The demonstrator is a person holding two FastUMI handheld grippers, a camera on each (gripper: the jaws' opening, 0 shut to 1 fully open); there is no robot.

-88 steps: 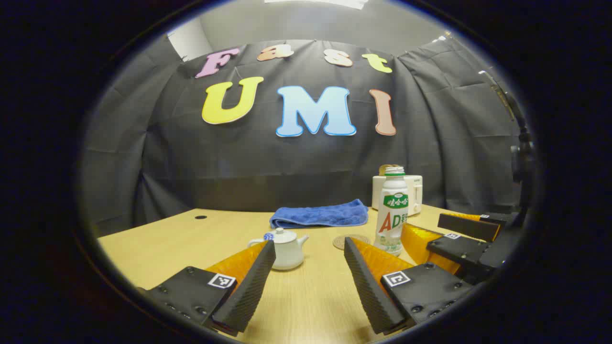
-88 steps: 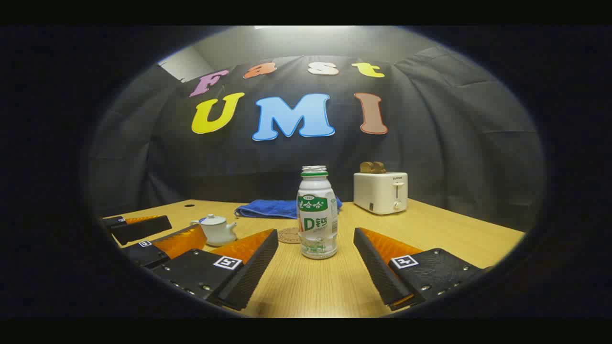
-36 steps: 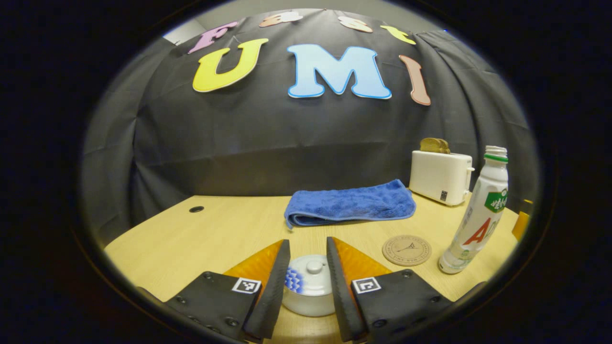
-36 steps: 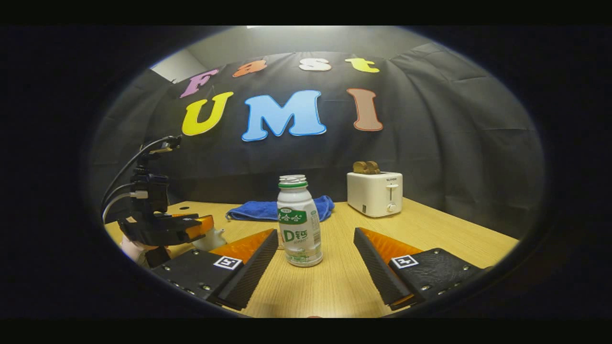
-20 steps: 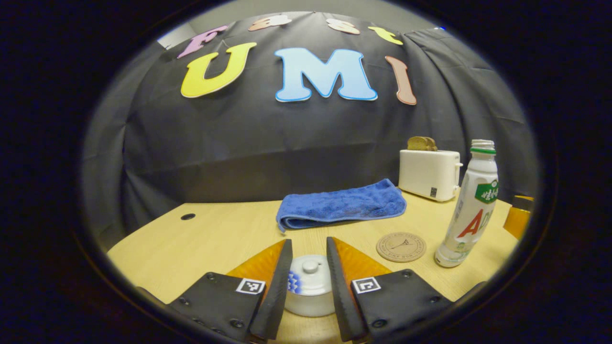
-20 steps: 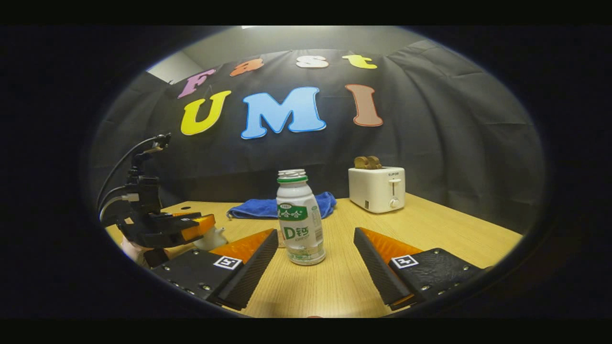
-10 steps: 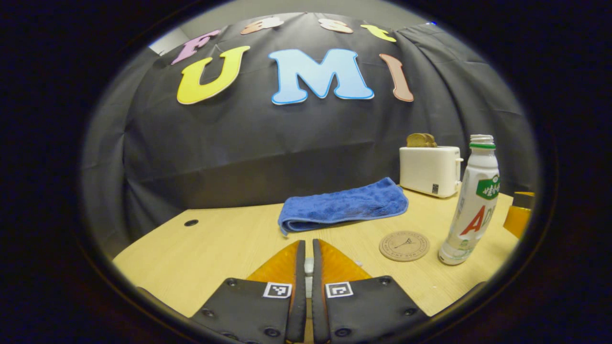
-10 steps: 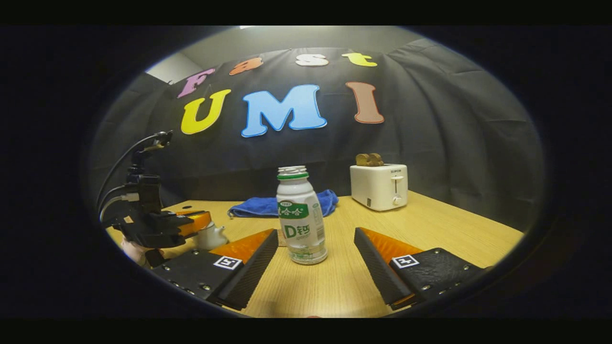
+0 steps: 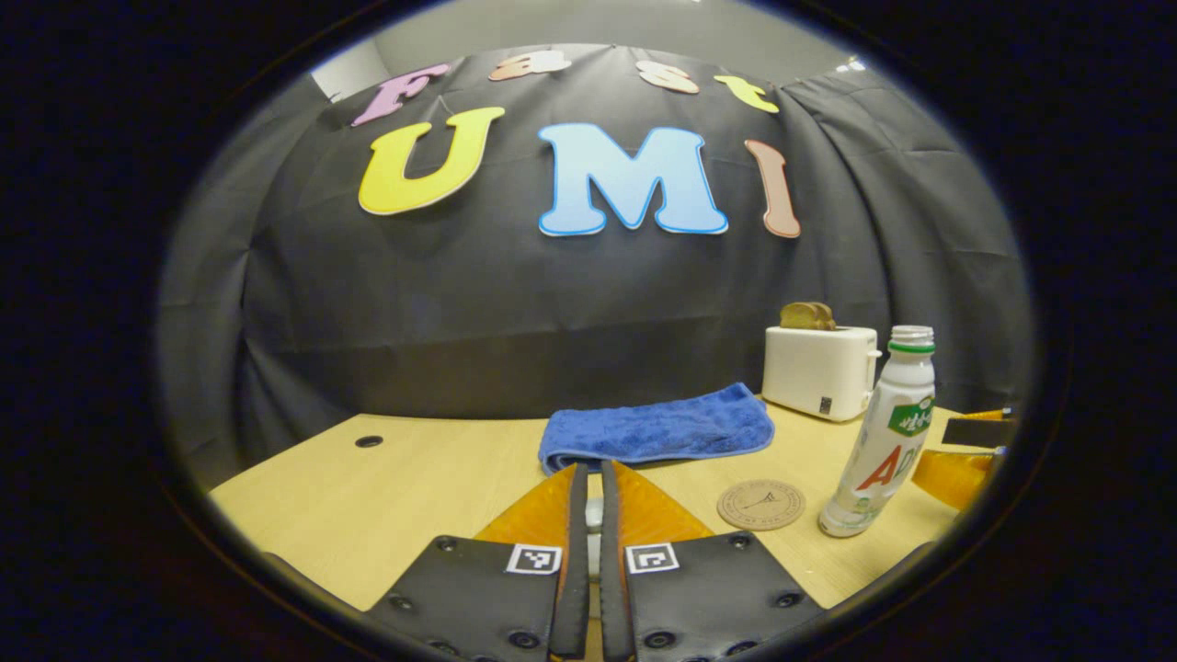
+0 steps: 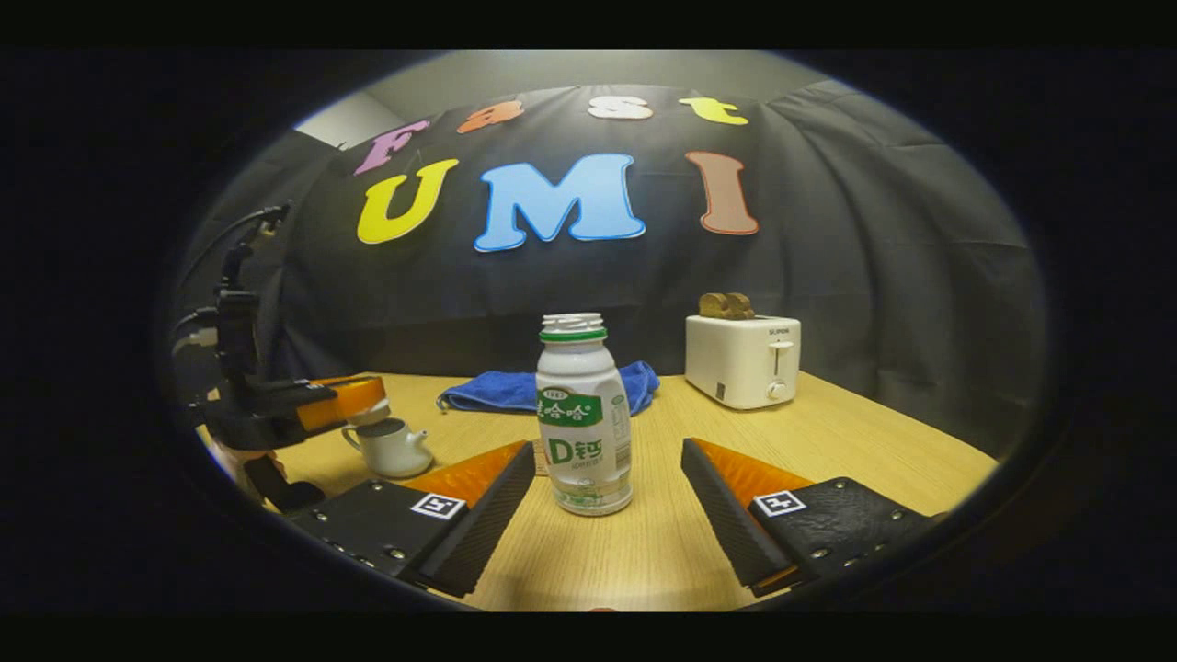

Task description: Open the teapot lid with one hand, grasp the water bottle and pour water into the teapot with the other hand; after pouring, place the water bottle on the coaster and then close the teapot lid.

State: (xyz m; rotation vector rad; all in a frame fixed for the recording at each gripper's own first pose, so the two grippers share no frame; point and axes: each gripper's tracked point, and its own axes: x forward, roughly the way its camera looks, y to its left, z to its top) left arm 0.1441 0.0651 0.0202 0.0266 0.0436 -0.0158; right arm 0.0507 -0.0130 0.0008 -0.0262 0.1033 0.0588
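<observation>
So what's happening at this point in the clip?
The left gripper has closed its fingers on the teapot lid and holds it just above the open teapot. The right gripper is open, its fingers either side of the uncapped water bottle, not touching it. The coaster sits bare on the table.

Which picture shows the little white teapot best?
The right gripper view: the small white ceramic teapot stands in plain sight on the wooden table, its lid lifted off. The left gripper view gives just a white sliver, the lid, between the left tool's fingers.
</observation>
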